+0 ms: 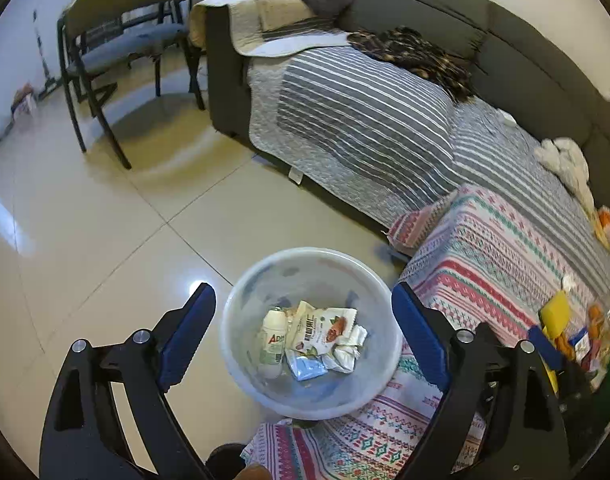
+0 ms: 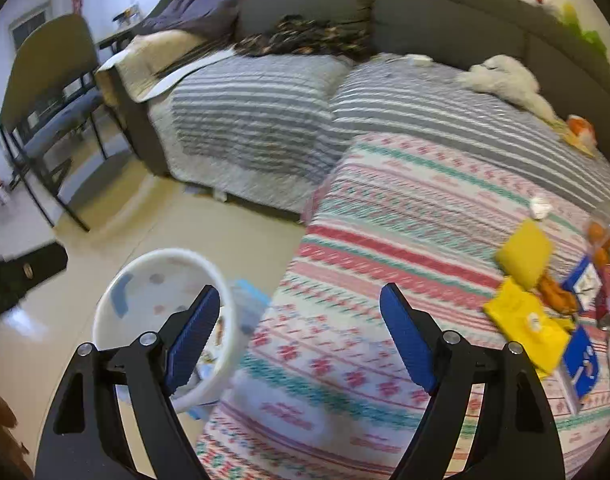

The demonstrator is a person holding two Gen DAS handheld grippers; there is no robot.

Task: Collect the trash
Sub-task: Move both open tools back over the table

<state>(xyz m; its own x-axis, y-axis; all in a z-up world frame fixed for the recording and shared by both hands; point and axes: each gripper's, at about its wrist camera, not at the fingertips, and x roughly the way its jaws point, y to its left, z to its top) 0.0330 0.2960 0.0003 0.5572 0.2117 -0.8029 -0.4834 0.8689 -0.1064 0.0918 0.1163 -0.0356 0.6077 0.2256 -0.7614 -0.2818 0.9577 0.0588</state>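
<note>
Both tongs wide, holding nothing: left gripper (image 1: 303,334) over bin (image 1: 241,344), right gripper (image 2: 299,334) over cloth. Bin sits right by table (image 2: 385,240) edge w/ cloth hanging close, so a bump could tip it & spill trash.

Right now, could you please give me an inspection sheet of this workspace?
Surface: patterned cloth over a low surface beside the sofa.
Job's things: white bin on the floor holds a small bottle and wrappers.
Clutter: yellow packets and blue cartons lie on the cloth.
Grippers: left claw open over the bin; right claw open, empty.
Cables: nothing seen.
Surroundings: tiled floor, chair.
</note>
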